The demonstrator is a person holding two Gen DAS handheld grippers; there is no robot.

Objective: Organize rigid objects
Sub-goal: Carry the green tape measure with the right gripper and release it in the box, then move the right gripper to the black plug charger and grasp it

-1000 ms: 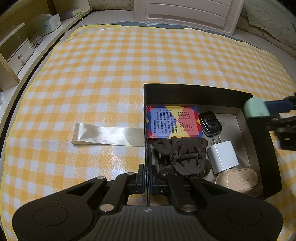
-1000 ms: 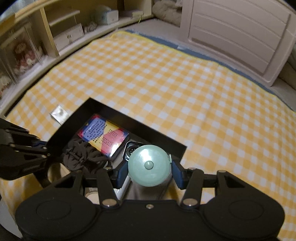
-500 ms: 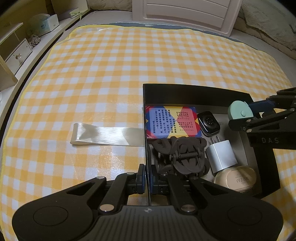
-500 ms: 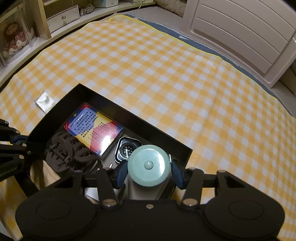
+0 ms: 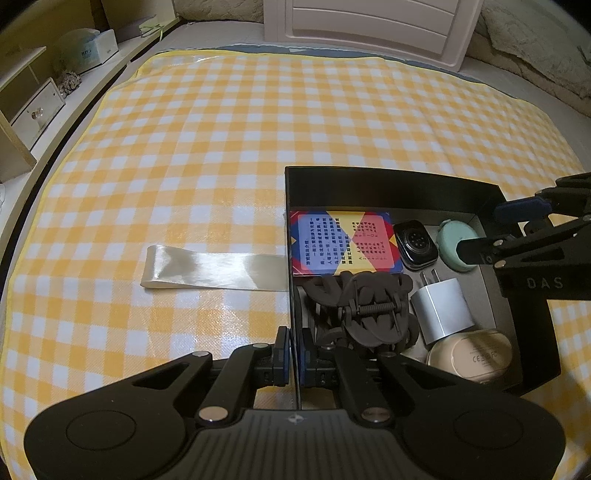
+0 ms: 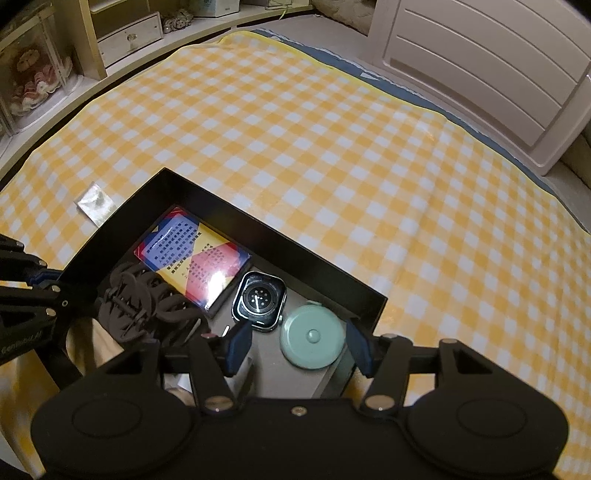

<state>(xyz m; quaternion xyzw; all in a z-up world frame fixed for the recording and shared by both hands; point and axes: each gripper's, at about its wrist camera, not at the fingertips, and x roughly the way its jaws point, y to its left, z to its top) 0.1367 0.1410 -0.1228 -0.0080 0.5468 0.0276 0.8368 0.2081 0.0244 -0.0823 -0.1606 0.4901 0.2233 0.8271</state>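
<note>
At the bottom of the left wrist view, the left gripper (image 5: 294, 354) is clamped on the near left wall of the black box (image 5: 388, 181), its jaws nearly together with only that thin wall between them. Just beyond it inside the box lies a dark hair claw (image 5: 364, 308), with a white charger plug (image 5: 441, 308) and a beige earbud case (image 5: 471, 354) to its right, filling the near part of the box.

In the right wrist view, the right gripper (image 6: 299, 347) hangs low over the box's right end; its jaws have just been opening and now stand apart on either side of the mint-green round tape measure (image 6: 312, 341), which rests on the box floor with a gap to each pad. Just past it lies a smartwatch (image 6: 259, 301), and further left a colourful card box (image 6: 194, 262) sits against the far wall. The bare floor around the tape measure is narrow, hemmed by the right wall.

Left of the box, a shiny ribbon strip (image 5: 214, 267) lies flat on the yellow checked cloth (image 5: 221, 147), which stretches open to a white drawer front (image 5: 373, 26) at the top of the frame.
</note>
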